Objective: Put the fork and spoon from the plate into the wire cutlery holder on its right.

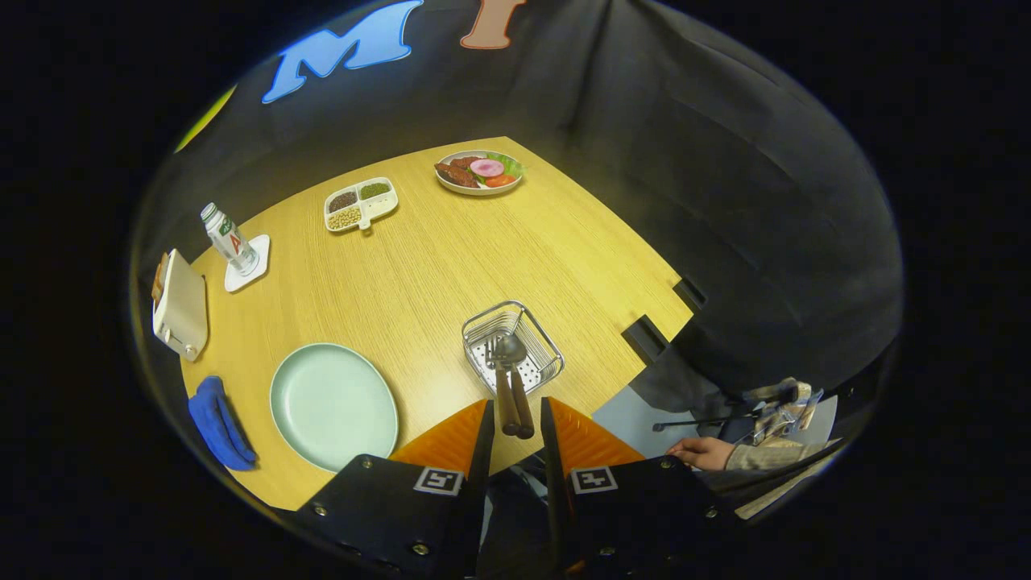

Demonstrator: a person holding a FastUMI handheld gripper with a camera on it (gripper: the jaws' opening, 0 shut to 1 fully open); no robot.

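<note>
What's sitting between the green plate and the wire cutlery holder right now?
Nothing: in the gripper view, bare tabletop separates the empty green plate from the wire cutlery holder. Fork and spoon are held together in the gripper over the holder.

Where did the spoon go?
The spoon is lying with the fork in the wire cutlery holder, right of the empty plate. Their handles stick out towards the gripper, whose fingers are apart around them.
</note>
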